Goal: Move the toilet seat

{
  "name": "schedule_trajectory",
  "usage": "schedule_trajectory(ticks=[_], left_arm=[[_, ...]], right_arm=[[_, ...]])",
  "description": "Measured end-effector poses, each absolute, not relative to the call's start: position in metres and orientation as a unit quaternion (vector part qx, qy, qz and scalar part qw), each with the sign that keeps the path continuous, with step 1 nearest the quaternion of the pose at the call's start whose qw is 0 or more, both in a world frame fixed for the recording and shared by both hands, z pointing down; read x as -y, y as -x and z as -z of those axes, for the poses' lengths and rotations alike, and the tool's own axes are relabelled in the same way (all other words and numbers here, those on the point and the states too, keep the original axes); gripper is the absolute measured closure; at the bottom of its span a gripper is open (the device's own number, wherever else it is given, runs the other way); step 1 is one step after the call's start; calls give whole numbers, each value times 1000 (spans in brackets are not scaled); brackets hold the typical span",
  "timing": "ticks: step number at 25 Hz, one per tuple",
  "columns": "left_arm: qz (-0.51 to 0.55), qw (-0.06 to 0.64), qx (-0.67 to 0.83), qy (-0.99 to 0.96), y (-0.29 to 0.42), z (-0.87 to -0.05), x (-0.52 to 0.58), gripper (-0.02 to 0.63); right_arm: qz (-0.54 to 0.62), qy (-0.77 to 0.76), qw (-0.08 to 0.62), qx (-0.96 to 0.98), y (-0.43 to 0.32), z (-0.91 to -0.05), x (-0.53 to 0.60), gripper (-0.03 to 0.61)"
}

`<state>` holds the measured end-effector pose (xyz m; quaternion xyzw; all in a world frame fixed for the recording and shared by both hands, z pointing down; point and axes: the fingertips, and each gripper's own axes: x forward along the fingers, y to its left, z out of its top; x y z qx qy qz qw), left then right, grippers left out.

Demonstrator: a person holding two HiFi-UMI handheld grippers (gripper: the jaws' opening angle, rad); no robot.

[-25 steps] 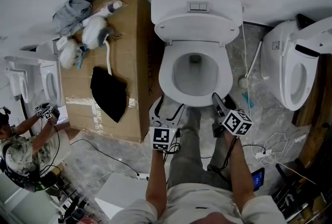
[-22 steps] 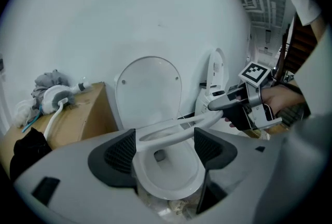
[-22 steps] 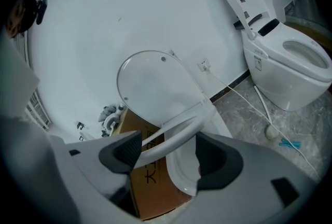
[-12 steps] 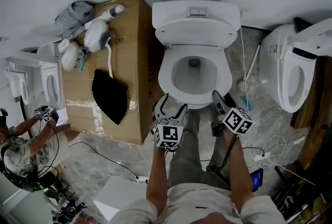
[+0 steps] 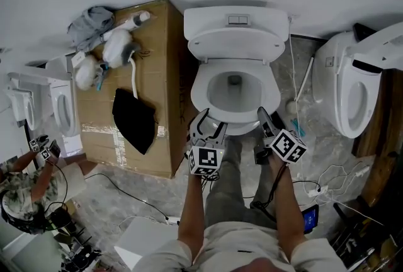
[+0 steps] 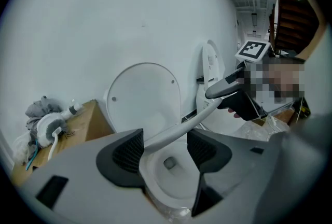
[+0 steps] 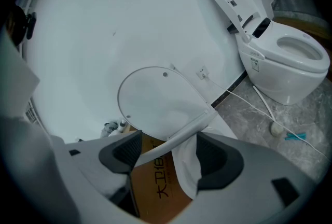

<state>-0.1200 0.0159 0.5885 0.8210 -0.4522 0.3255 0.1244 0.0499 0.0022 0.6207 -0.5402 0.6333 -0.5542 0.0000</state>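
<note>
Toilet seat [image 6: 179, 129] is tipped just off the bowl [image 6: 167, 180] at its front, with the lid [image 6: 145, 98] upright behind. Right gripper [image 7: 168, 151] is clamped on the front rim. Left gripper [image 6: 165, 146] jaws have just been closing and now pinch the rim too. Probably stiff, light, glossy plastic hinged at the back, so hold the front rim; it may slip.

Toilet test room: several toilets [image 5: 264, 16] side by side, cardboard box [image 5: 157, 63].
</note>
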Motion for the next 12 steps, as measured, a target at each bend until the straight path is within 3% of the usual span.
schedule_trajectory(ticks=[12], left_arm=[[-312,123,463,-820,120,-574,14,330]], right_arm=[[459,538,-66,-704,-54,-581,11,242]])
